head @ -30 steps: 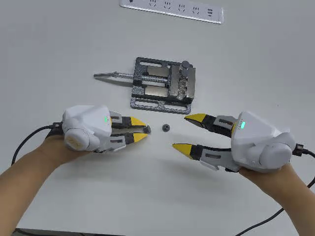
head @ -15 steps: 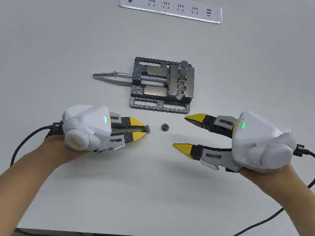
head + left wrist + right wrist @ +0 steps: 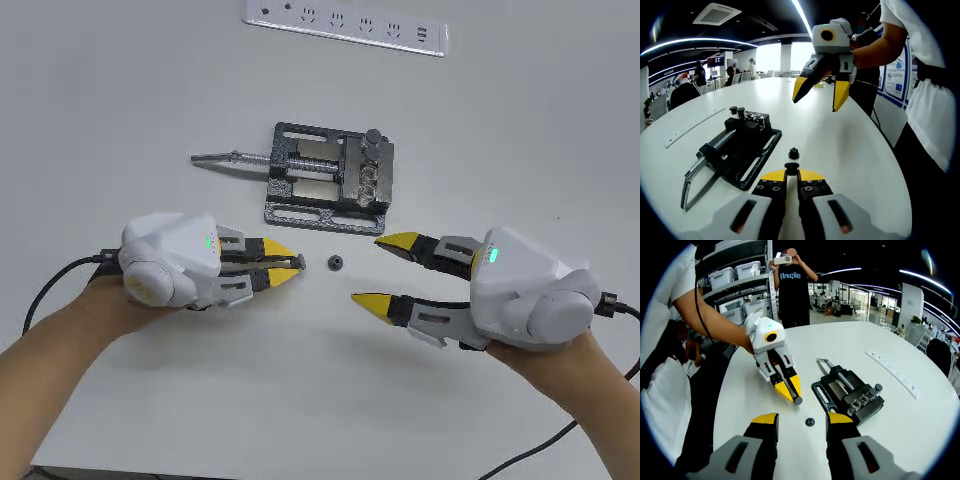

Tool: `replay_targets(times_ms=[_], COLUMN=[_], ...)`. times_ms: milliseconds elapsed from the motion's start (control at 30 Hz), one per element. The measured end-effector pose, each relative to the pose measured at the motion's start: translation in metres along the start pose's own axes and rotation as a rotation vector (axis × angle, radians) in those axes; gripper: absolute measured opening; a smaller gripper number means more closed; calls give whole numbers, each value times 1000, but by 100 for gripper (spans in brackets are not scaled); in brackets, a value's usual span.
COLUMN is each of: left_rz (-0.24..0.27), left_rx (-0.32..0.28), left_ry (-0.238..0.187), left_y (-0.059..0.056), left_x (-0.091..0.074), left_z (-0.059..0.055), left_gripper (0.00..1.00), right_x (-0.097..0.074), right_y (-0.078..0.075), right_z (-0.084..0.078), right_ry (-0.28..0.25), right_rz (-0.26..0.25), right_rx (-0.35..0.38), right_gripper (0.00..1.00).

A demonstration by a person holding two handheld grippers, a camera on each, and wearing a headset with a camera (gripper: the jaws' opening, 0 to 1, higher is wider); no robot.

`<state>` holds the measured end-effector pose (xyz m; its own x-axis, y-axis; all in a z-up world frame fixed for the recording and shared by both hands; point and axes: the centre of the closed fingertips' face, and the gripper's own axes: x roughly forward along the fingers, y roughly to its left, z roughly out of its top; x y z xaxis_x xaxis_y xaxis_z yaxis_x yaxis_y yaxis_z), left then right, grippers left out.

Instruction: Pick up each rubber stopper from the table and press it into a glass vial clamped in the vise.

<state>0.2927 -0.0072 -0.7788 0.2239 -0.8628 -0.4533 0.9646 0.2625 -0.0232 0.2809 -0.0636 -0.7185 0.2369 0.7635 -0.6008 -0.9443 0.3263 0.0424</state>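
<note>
**1. L gripper** (image 3: 292,266): my jaws are pinched nearly together, yellow tips nipping one small dark rubber stopper (image 3: 299,262) at the very end, clear of the table (image 3: 300,400).

**2. R gripper** (image 3: 366,268): my jaws are spread wide w/ nothing between them. Tips point left.

**3. 2nd stopper** (image 3: 336,263): loose on the table between the two sets of tips, just right of the L tips, on the near side of the vise.

**4. Vise** (image 3: 320,185): dark, far of both grippers, screw handle out to the left. Glass vials (image 3: 370,182) are clamped in a row at its right end. Which mouths are open: can't tell.

**5. Power strip** (image 3: 345,22): far edge, well apart.

**Step in hand (est.):** take the held stopper to a vial & seat it.

**To do well:**
- Grip is only at the tips, so keep the squeeze even or the stopper may pop out.
- Come over the vial mouth from above w/ the stopper square to it.
- Press straight down, no side load on the glass.
- R gripper could take the 2nd stopper meanwhile.
</note>
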Motion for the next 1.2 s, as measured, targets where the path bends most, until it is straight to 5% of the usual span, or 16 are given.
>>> replay_targets(times_ms=[267, 800, 1200], left_rz=[6, 13, -6], left_rx=[27, 110, 119], left_ry=[-16, -100, -162], left_y=[-1, -4, -3], left_x=[-11, -27, -32], left_z=[15, 73, 92], left_gripper=[3, 3, 3], right_x=[-6, -13, -10], right_y=[-4, -2, -1], right_z=[11, 49, 60], right_ry=[1, -1, 27], right_rz=[-3, 44, 105], right_rx=[-39, -155, -219], right_gripper=[38, 33, 26])
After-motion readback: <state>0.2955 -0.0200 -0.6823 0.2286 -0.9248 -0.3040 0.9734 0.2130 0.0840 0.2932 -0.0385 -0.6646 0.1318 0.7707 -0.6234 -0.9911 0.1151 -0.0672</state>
